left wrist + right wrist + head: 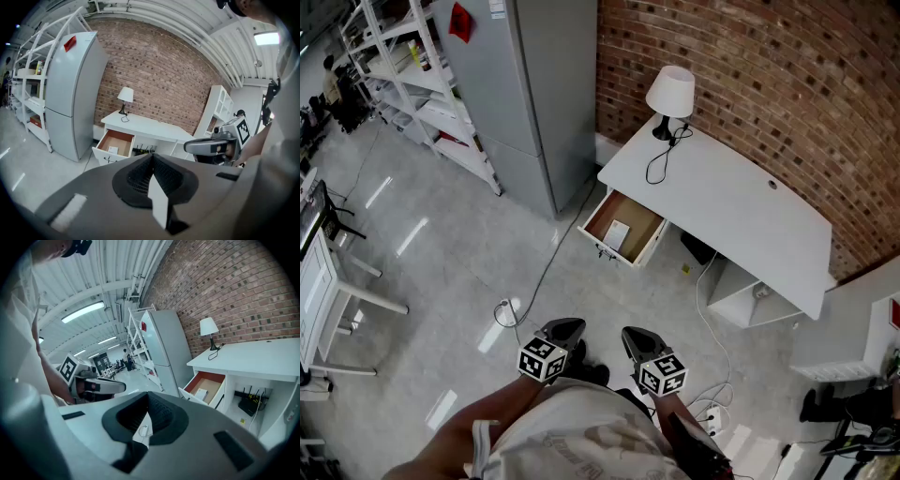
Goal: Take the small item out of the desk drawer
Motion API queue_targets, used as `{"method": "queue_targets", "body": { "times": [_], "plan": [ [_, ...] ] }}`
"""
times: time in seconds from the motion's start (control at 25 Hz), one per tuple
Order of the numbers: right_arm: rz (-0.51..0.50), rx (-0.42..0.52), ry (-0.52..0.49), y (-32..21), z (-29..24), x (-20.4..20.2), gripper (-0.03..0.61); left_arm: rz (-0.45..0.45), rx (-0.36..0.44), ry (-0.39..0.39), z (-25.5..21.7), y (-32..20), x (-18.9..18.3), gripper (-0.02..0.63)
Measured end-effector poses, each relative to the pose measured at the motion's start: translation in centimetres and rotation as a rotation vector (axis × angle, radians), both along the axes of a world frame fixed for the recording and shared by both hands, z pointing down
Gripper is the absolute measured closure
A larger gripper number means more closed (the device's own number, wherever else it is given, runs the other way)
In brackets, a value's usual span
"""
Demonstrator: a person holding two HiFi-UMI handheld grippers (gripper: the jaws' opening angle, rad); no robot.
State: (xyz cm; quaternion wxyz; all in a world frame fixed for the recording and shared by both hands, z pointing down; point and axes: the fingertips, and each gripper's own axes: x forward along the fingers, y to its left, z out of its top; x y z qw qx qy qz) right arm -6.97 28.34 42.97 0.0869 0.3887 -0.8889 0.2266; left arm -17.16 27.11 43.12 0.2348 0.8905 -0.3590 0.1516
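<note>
Head view: a small, flat, white rectangular item (617,234), too small to identify, lies in the open drawer (619,255) under the white surface (741,211). It sits well apart, at 12 o'clock from the left claw (565,329) and the right claw (636,337). Left gripper view: the left claw (152,157) is closed and empty, with the item (113,149) a pale speck at 10 o'clock. Right gripper view: the right claw (148,396) is likewise closed on nothing, with the item (200,393) at 3 o'clock.

The left gripper (152,158) is seen closed at lower centre, and the drawer (119,139) is shown open at centre left.
</note>
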Motion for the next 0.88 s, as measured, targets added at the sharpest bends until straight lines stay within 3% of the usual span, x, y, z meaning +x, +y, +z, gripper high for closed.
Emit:
{"method": "queue_targets", "body": {
  "times": [0.88],
  "plan": [
    [0.087,0.051,-0.014,1.1,-1.1,0.6,0.572,-0.011,0.043,-0.001,-0.9,1.0,-1.4,0.607]
  ]
}}
